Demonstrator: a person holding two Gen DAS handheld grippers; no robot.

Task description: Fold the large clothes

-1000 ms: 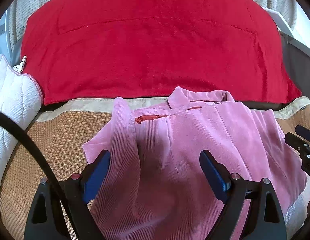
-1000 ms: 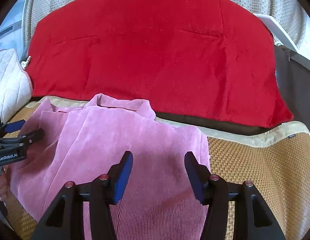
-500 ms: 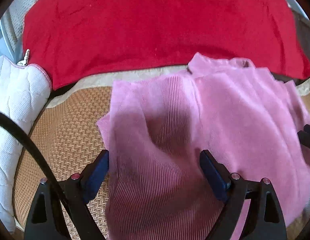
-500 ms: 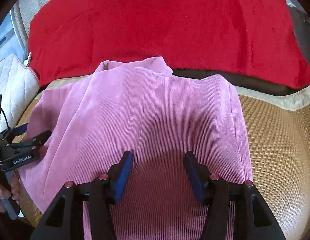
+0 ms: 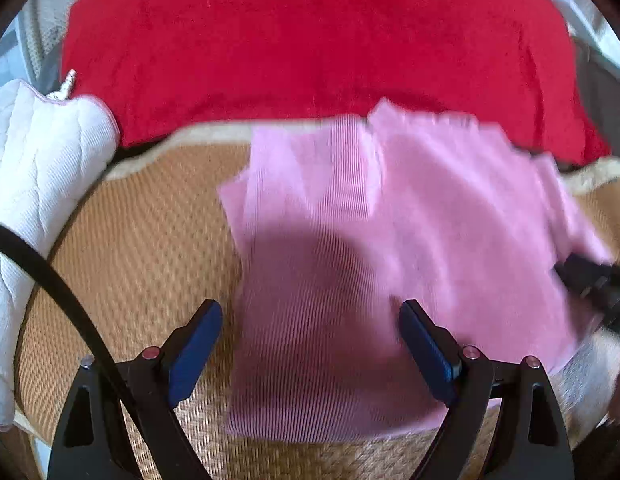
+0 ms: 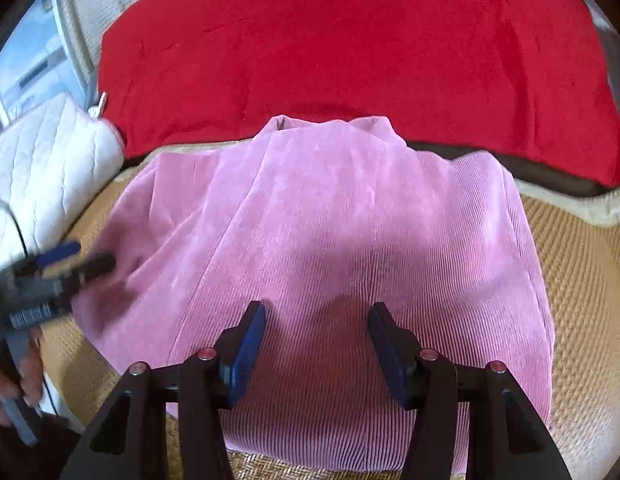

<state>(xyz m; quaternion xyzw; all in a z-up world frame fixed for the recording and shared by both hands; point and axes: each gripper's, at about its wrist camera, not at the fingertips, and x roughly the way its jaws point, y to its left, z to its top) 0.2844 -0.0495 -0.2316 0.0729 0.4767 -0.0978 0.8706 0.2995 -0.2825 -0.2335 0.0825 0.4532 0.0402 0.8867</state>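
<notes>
A pink corduroy garment (image 5: 390,240) lies folded on a woven tan mat (image 5: 141,248), its collar toward the red blanket. It also shows in the right wrist view (image 6: 350,232). My left gripper (image 5: 310,344) is open and empty, hovering above the garment's left front part. My right gripper (image 6: 316,344) is open and empty above the garment's front middle. The left gripper shows blurred in the right wrist view (image 6: 69,264) at the garment's left edge. The right gripper shows at the right edge of the left wrist view (image 5: 598,280).
A red blanket (image 5: 310,48) covers the back behind the mat. A white quilted cushion (image 5: 33,168) lies at the left. A black cable (image 5: 49,280) crosses the lower left. The mat (image 6: 582,280) extends to the right of the garment.
Both grippers have risen and pulled back, so more of the garment shows. The folded-over left part now lies flat and the red lining no longer shows. The left view is motion-blurred.
</notes>
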